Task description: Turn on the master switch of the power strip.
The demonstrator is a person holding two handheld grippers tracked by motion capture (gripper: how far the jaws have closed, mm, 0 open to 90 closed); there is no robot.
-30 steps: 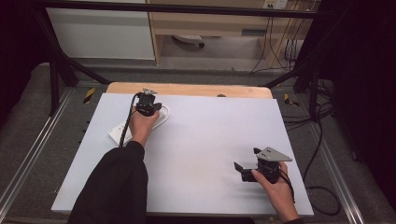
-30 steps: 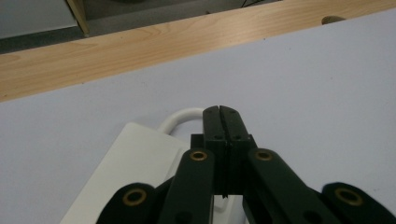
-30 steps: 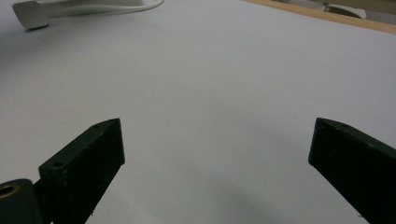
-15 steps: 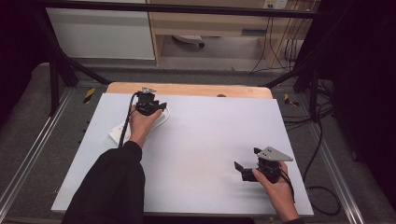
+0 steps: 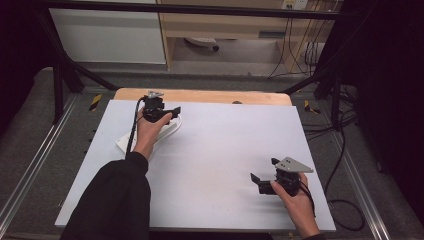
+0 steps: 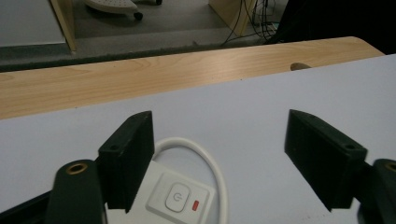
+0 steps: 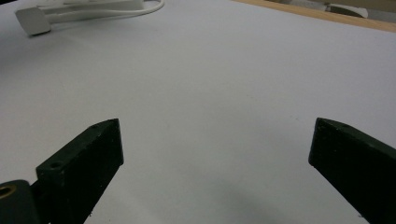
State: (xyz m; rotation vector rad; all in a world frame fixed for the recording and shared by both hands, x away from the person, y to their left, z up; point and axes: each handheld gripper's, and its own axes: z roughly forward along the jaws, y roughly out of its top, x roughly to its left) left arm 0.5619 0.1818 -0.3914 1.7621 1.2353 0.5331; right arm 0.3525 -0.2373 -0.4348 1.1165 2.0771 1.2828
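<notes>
A white power strip [image 5: 124, 143] lies on the white table top at the far left, with its white cable [image 6: 208, 157] looped past a switch and red light [image 6: 180, 199]. My left gripper [image 5: 169, 113] hovers over the strip's far end. Its jaws have just been opening and now stand open [image 6: 219, 126]. The switch end and the cable loop lie low between them, and neither pad presses on them. Near the front right of the table my right gripper [image 5: 263, 173] stands open [image 7: 217, 149] over bare table. The strip [image 7: 84, 8] and its plug [image 7: 31, 21] lie far off in the right gripper view.
A wooden table edge [image 5: 210, 96] runs along the far side of the white top [image 5: 220, 150]. Black frame bars, cables [image 5: 345, 150] and a cabinet stand beyond and beside the table.
The left gripper's jaws stand wider apart than a second ago, still over the power strip. The left hand has barely shifted. The right hand has not moved.
</notes>
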